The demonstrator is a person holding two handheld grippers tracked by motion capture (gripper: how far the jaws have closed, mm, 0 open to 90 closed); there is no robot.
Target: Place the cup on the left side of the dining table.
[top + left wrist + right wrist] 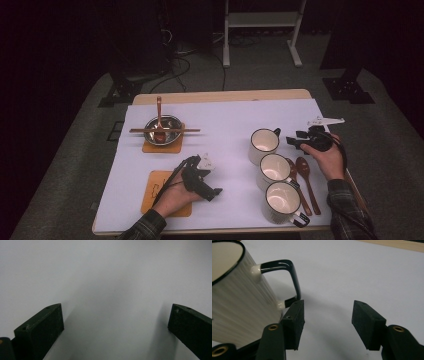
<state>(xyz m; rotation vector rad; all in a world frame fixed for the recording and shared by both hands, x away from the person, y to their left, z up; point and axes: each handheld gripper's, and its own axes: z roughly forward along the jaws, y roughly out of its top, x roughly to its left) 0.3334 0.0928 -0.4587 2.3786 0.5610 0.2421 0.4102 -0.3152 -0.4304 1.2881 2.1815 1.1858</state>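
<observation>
My right tongs stand half open and empty just right of the far mug, one pad beside its black handle. My left tongs gape wide over the bare white bench, holding nothing.

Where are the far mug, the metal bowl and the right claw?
far mug point(263, 145), high view, on its white side wall.
metal bowl point(169, 121), high view, on its rim.
right claw point(327, 320), right gripper view, midway between its fingertips.
</observation>
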